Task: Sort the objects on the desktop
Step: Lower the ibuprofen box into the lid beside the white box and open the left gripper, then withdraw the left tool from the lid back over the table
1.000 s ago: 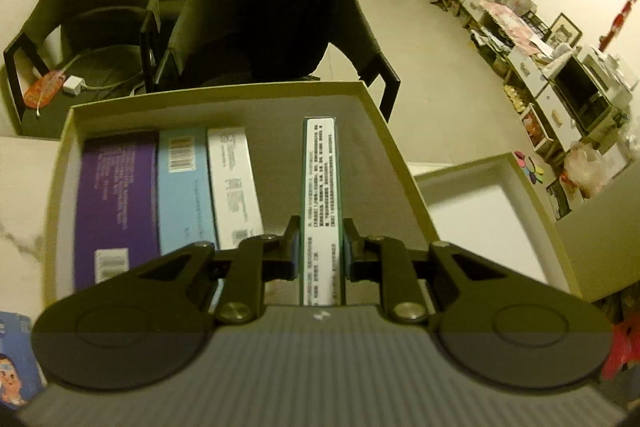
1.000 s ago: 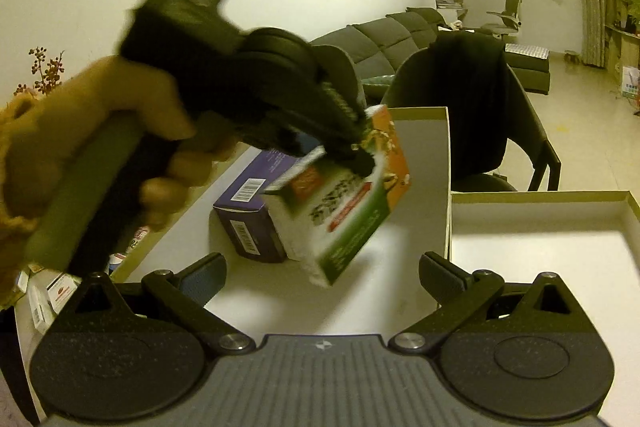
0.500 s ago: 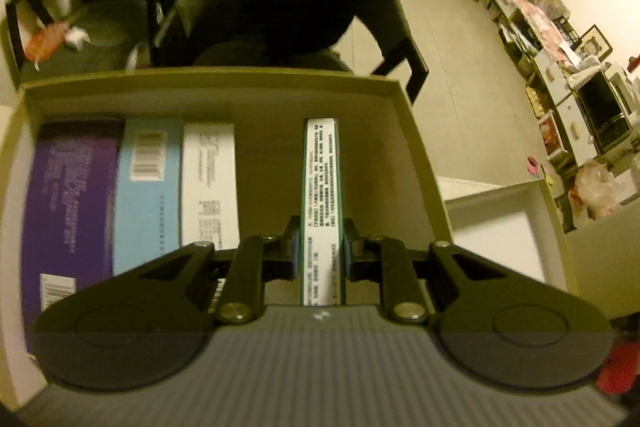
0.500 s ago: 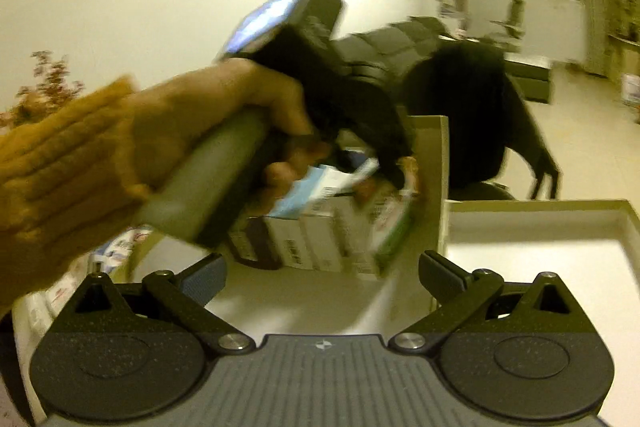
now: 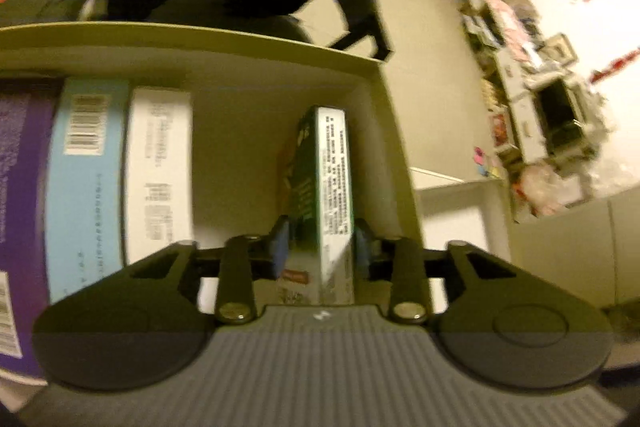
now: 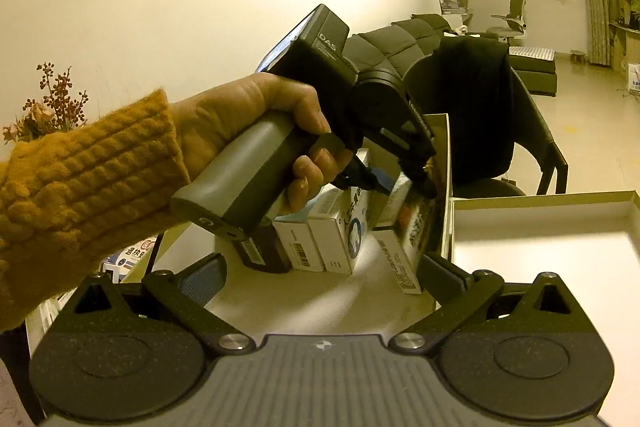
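Green box going into the tray

The left tool (image 5: 318, 251) holds the green box (image 5: 326, 195) on edge between its fingers, low inside the olive tray (image 5: 394, 131), right of the white box (image 5: 158, 171), blue box (image 5: 86, 183) and purple box (image 5: 22, 211); blur hides whether it rests on the floor. Next likely: seat, release. The right tool (image 6: 320, 277) is spread, carrying nothing, nearer, beside the second tray (image 6: 540, 199).

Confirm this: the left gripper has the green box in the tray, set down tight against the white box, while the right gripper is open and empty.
Not quite. The left wrist view shows the green box standing apart from the white box, with bare tray floor between them. The rest holds: the left gripper has it in the tray, and the right gripper is open and empty.
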`<state>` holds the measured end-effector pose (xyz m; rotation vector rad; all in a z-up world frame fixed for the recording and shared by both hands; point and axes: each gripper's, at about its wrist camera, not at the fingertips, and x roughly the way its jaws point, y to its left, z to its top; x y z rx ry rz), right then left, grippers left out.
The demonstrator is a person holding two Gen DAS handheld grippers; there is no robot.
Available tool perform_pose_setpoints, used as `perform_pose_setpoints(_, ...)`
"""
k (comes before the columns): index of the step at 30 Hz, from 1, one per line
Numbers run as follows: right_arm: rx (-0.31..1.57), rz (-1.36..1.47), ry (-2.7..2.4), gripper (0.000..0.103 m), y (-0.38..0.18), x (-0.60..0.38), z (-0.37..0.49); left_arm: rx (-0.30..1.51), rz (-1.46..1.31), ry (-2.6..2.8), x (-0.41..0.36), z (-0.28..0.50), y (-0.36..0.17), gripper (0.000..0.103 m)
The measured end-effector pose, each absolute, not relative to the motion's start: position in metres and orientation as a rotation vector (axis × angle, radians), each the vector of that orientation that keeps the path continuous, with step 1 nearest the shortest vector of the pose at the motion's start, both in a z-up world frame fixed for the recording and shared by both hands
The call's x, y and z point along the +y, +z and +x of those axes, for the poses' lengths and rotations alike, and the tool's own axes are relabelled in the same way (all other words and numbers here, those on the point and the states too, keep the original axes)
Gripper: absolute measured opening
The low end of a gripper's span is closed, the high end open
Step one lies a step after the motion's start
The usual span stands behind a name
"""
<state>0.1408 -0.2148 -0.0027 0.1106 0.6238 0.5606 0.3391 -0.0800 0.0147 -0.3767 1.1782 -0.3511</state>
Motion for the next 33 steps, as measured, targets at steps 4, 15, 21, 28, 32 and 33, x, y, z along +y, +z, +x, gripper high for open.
perform_pose_setpoints(4, 0.621, 0.114, 0.563, 0.103, -0.003, -0.216, 0.141, 1.178, -0.351, -0.402, -0.073, 0.336, 0.018, 0.059)
perform_pose_setpoints(15, 0.605, 0.15, 0.54, 0.103, 0.001, -0.231, 0.141, 1.115, -0.095, -0.662, -0.06, 0.313, 0.033, 0.063)
perform_pose_setpoints(21, 0.6, 0.148, 0.57, 0.103, 0.003, -0.231, 0.138, 1.097, 0.138, -0.812, -0.077, 0.293, 0.029, 0.051)
perform_pose_setpoints(28, 0.618, 0.128, 0.583, 0.103, 0.001, -0.225, 0.14, 1.102, 0.276, -0.842, -0.106, 0.289, 0.011, 0.025)
perform_pose_setpoints(32, 0.622, 0.126, 0.585, 0.103, 0.0, -0.223, 0.141, 1.069, 0.261, -0.824, -0.112, 0.295, 0.01, 0.021)
perform_pose_setpoints(33, 0.622, 0.127, 0.586, 0.103, 0.0, -0.223, 0.141, 1.061, 0.256, -0.819, -0.114, 0.297, 0.01, 0.021)
